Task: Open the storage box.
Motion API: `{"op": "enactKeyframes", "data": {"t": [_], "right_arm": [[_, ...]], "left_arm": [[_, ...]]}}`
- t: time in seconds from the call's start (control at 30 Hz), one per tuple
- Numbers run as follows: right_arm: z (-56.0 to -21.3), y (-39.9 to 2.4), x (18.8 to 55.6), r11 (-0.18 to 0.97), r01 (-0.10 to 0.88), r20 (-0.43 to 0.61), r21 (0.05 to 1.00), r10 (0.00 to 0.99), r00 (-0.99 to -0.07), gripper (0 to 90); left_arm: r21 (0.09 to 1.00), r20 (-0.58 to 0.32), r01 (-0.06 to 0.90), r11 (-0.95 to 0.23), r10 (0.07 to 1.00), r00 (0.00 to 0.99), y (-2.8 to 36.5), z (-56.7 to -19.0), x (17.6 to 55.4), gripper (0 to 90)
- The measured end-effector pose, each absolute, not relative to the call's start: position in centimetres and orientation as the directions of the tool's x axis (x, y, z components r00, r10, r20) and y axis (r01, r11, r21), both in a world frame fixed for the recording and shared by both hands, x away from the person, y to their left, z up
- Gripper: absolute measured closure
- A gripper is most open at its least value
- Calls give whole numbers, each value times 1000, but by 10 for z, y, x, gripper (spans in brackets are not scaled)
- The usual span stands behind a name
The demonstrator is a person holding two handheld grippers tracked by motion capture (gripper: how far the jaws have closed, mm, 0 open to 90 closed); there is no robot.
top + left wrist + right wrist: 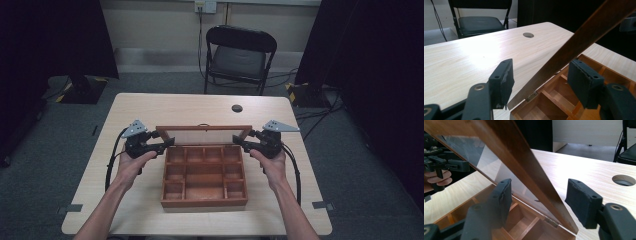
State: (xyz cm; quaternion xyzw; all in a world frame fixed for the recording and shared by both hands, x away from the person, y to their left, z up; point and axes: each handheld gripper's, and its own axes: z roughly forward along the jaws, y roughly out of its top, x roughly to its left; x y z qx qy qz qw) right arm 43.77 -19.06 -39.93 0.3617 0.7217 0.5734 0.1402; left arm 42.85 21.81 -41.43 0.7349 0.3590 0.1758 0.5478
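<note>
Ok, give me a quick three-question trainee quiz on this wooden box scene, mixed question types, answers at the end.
1. True or false: the lid of the wooden box lies flat and closed.
2. Multiple choice: the left gripper has its jaws A) on either side of the lid's side rail, with gaps showing, B) around the chair's leg, C) inside a compartment.
3. Short answer: what round feature lies in the table beyond the box?

Key
1. False: it is raised on its hinges.
2. A.
3. A cable hole.
</note>
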Motion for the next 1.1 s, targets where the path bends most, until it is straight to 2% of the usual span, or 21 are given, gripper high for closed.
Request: {"op": "enactKeyframes", "data": {"t": [0.3, 0.77, 1.1], "right_arm": [[-405, -190, 445, 75, 367, 216, 927, 695, -686, 427], [-412, -186, 451, 70, 375, 222, 924, 702, -676, 436], [-414, -186, 456, 53, 371, 225, 927, 713, -664, 477]], "left_arm": [[930, -146, 341, -137, 714, 685, 221, -419, 434, 386], [923, -151, 354, -150, 707, 691, 213, -425, 439, 417], [921, -166, 367, -132, 719, 675, 213, -428, 444, 447]]}}
